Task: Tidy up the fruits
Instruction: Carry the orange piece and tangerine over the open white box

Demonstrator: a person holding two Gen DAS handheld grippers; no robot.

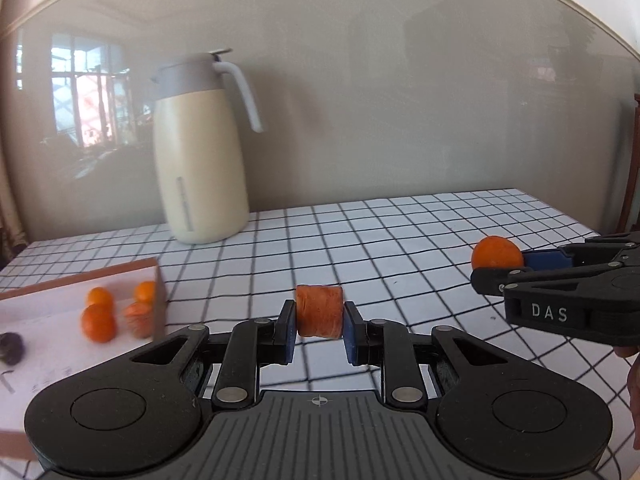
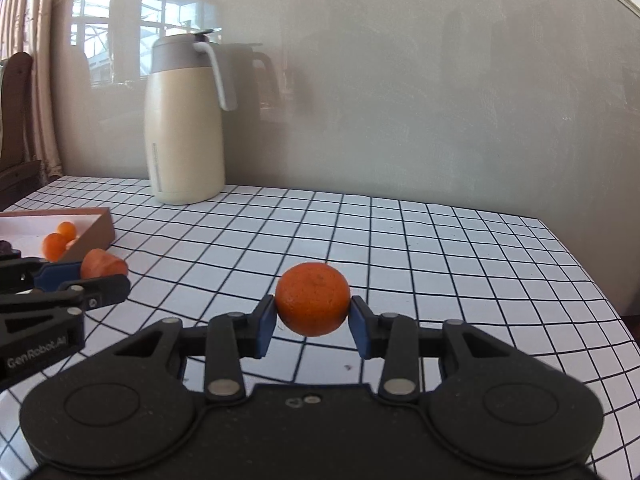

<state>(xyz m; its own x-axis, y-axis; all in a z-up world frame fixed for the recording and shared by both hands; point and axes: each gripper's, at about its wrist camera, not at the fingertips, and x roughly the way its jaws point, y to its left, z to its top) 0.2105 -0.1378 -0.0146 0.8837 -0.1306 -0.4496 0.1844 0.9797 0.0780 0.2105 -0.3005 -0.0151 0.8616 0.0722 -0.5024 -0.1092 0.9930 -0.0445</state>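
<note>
Right now, two pieces of fruit are being carried, one in each tool. A small squashed orange fruit is pinched tight between the blue pads of the left tool, and it is held up above the bench. A round orange is held the same way by the right tool, with a pad pressed on each side. Both are most likely held high so they can be brought over the wall of the box and dropped inside.

Other oranges are already kept in the box, which is set at the left side of the bench. Something small and dark is seen in there too, but what it is cannot be told.

A tall cream jug is stood at the back by the wall, well apart from the box. Nothing is seen in the way between the left tool and the box. The right tool is kept beside the left one, so the two could bump if both are moved to the box together.
</note>
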